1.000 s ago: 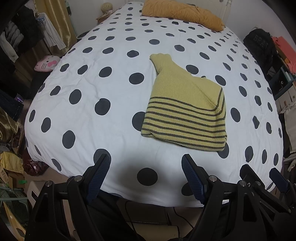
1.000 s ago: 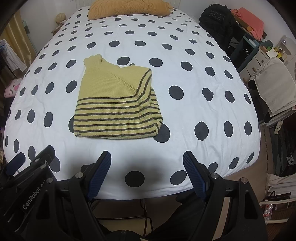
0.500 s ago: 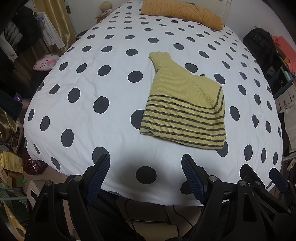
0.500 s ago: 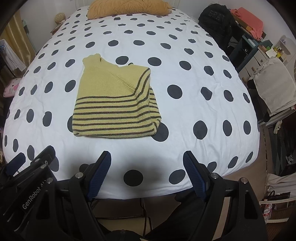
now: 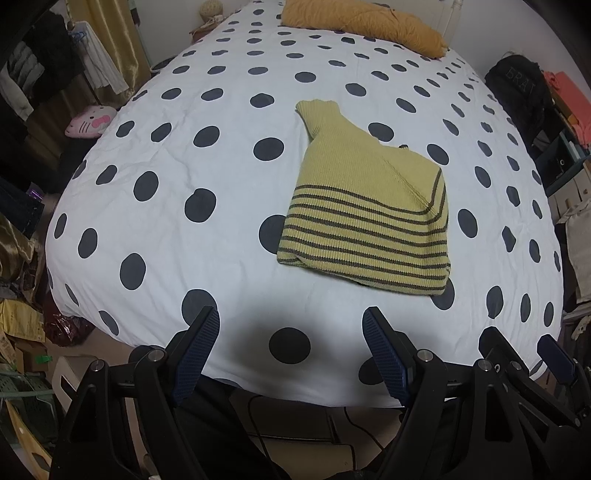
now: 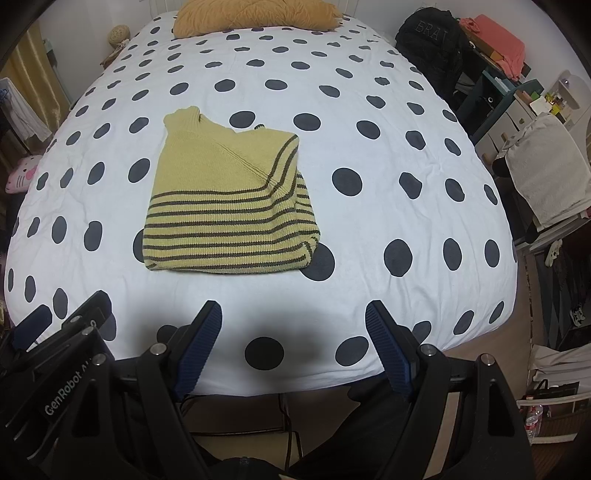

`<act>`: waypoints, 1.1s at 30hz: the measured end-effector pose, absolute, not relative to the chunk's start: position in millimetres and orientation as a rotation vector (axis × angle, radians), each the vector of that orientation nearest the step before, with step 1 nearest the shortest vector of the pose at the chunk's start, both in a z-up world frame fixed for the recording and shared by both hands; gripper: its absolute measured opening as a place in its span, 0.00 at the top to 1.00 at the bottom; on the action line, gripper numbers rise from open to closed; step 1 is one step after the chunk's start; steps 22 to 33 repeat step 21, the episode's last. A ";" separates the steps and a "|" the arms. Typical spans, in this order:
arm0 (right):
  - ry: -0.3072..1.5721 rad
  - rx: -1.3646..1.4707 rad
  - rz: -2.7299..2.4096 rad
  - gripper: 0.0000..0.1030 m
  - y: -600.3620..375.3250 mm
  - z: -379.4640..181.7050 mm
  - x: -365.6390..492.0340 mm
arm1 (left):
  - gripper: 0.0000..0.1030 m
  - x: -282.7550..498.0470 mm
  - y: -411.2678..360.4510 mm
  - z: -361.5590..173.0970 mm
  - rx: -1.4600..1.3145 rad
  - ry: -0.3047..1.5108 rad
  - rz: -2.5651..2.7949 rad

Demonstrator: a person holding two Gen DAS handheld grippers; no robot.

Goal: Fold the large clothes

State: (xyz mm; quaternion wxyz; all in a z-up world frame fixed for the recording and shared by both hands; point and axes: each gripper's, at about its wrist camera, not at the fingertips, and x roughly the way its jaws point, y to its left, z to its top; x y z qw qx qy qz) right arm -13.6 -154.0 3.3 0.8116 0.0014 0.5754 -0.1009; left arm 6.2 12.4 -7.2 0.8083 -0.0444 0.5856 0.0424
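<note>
A yellow sweater with dark stripes [image 5: 365, 218] lies folded into a compact rectangle on the white polka-dot bed [image 5: 177, 206], one cuff poking out at its far left corner. It also shows in the right wrist view [image 6: 229, 206]. My left gripper [image 5: 291, 328] is open and empty above the bed's near edge, well short of the sweater. My right gripper [image 6: 293, 328] is open and empty too, beside the left one, also clear of the sweater. The right gripper [image 5: 524, 354] shows at the lower right of the left wrist view.
An orange pillow [image 6: 255, 16] lies at the bed's head. A black backpack [image 6: 432, 40] and shelves with pink cloth [image 6: 502, 37] stand to the right. A chair with a white towel [image 6: 546, 173] is at right. A pink plush [image 5: 88, 122] and hanging clothes are at left.
Both grippers have drifted slightly back from the bed, so the sweater sits a touch farther up in both views. The sweater itself has not moved.
</note>
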 end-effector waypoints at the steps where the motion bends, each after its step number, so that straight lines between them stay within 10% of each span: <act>1: 1.229 0.003 -0.216 0.22 -154.0 3.3 -13.3 | 0.22 5.8 12.3 -7.4 -0.095 1.253 0.090; 33: 1.231 0.001 -0.219 0.22 -154.0 3.8 -13.2 | 0.22 10.9 13.6 -6.5 -0.074 1.243 0.089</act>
